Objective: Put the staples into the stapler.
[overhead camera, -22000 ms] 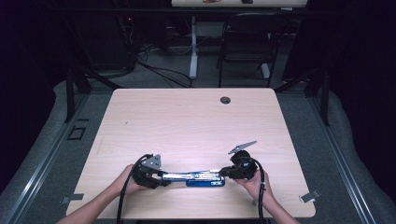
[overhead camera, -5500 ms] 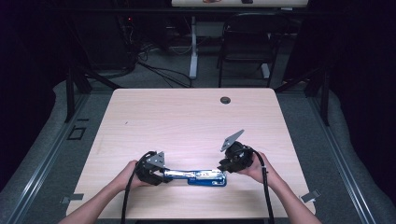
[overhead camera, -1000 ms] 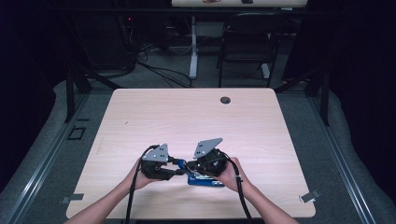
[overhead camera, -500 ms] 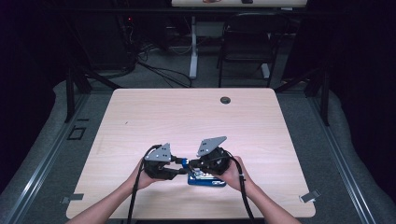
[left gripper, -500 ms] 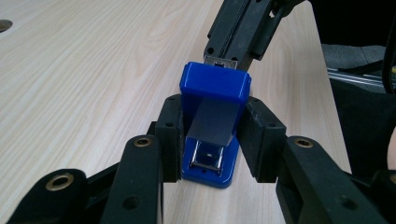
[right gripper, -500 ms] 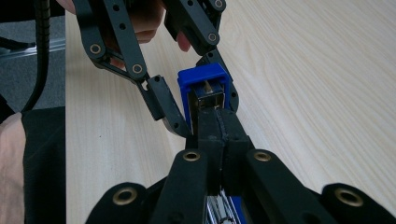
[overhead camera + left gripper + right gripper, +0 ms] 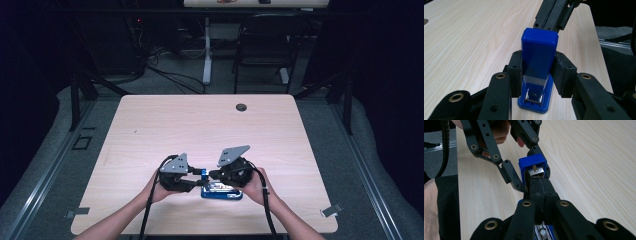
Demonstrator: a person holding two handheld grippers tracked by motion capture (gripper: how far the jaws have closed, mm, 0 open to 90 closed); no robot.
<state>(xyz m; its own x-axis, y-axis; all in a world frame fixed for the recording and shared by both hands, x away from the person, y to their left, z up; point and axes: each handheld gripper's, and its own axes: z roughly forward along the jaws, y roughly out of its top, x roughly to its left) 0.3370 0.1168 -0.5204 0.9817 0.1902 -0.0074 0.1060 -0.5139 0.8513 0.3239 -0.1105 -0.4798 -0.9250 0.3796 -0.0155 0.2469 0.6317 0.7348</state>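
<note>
Stapler (image 7: 537,67) lid raised, clamped by left claw (image 7: 537,75); right claw (image 7: 541,187) closed, pressing inside; reload unfinished.

Blue stapler (image 7: 539,50) (silver inside); black grippers; pale wood-grain table (image 7: 200,125)

Earlier spread at opposite ends of the blue stapler (image 7: 221,191), now drawn close together over its left end. Left gripper (image 7: 199,172) clamped on the raised blue cover (image 7: 539,47); right gripper (image 7: 212,174), formerly at the far right end, now pinched shut beside it.
</note>
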